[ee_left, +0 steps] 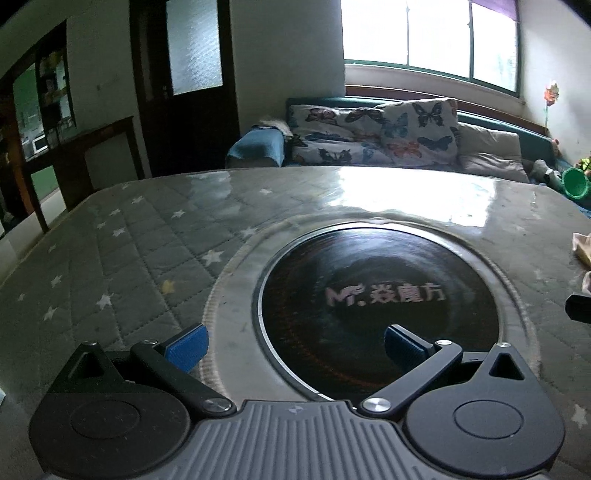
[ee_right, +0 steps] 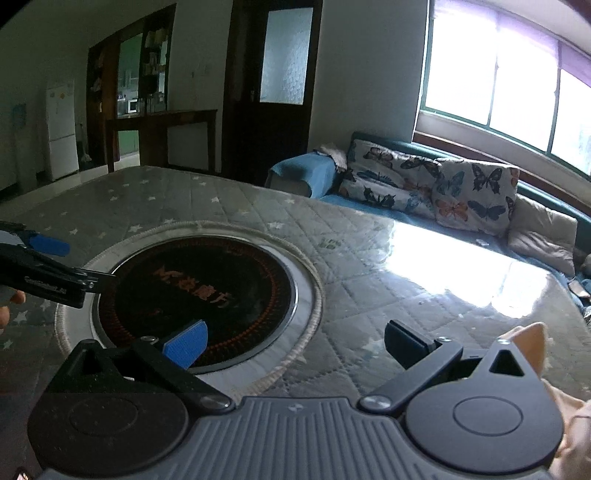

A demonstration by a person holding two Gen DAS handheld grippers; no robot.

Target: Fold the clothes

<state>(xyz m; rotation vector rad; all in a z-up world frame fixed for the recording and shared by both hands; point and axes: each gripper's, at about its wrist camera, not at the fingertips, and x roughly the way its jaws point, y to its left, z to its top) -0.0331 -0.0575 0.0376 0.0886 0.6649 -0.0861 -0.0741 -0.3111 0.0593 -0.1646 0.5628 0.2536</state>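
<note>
My left gripper (ee_left: 295,345) is open and empty, held just above the round black cooktop (ee_left: 380,299) set in the table. It also shows at the left edge of the right wrist view (ee_right: 55,254). My right gripper (ee_right: 295,345) is open and empty above the table's quilted grey star-print cover (ee_right: 369,266). A pale peach cloth (ee_right: 532,347) lies on the table at the right, just beyond the right finger and mostly hidden by the gripper body. Part of that cloth (ee_left: 583,247) shows at the right edge of the left wrist view.
A sofa with butterfly cushions (ee_left: 376,133) runs behind the table under the window (ee_left: 428,33). A dark door (ee_right: 273,81) and a wooden counter (ee_right: 162,129) stand at the back left. A green cup (ee_left: 574,182) sits near the table's far right corner.
</note>
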